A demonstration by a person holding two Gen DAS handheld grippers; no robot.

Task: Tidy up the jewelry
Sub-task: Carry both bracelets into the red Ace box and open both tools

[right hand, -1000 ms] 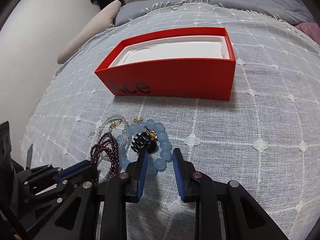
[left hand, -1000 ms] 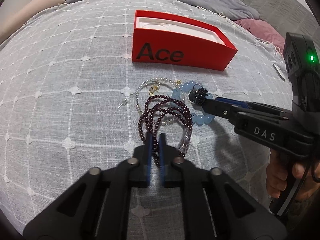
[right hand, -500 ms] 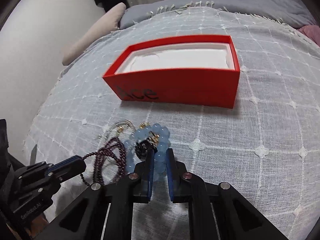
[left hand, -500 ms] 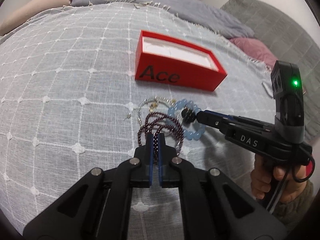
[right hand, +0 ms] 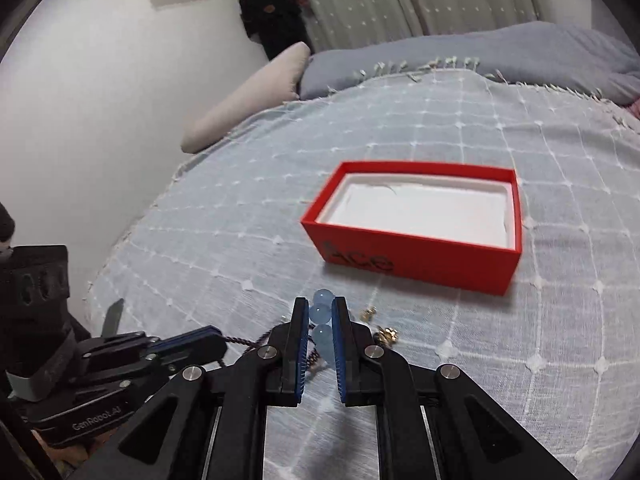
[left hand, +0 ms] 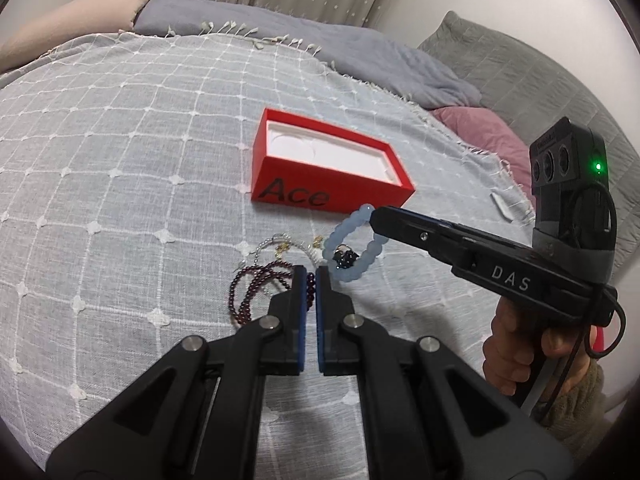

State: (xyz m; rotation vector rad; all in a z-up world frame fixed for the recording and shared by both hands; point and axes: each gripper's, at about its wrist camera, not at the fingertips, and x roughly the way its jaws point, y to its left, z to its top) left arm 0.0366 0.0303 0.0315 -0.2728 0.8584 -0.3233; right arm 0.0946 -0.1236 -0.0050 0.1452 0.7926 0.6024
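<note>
red box (left hand: pixel 332 194) "Ace" | left gripper (left hand: pixel 311 276) clamps garnet beads (left hand: pixel 240 292) | right gripper (right hand: pixel 320 312) "DAS" pinches blue bracelet (left hand: pixel 344 240)

Dark red bead strand (left hand: pixel 256 286): part hidden behind left gripper (left hand: pixel 311 276) fingers; in right wrist view only short stretch shows at 9 o'clock of right gripper (right hand: pixel 320 312)
Blue bead bracelet (left hand: pixel 344 240): upper arc hidden behind right gripper's tip
Small dark object (left hand: pixel 346 257) inside blue loop: too small to identify
Red box (right hand: pixel 420 256) lettering blurred in right wrist view
Person's hand (left hand: pixel 520 344) partly hidden behind handle
</note>
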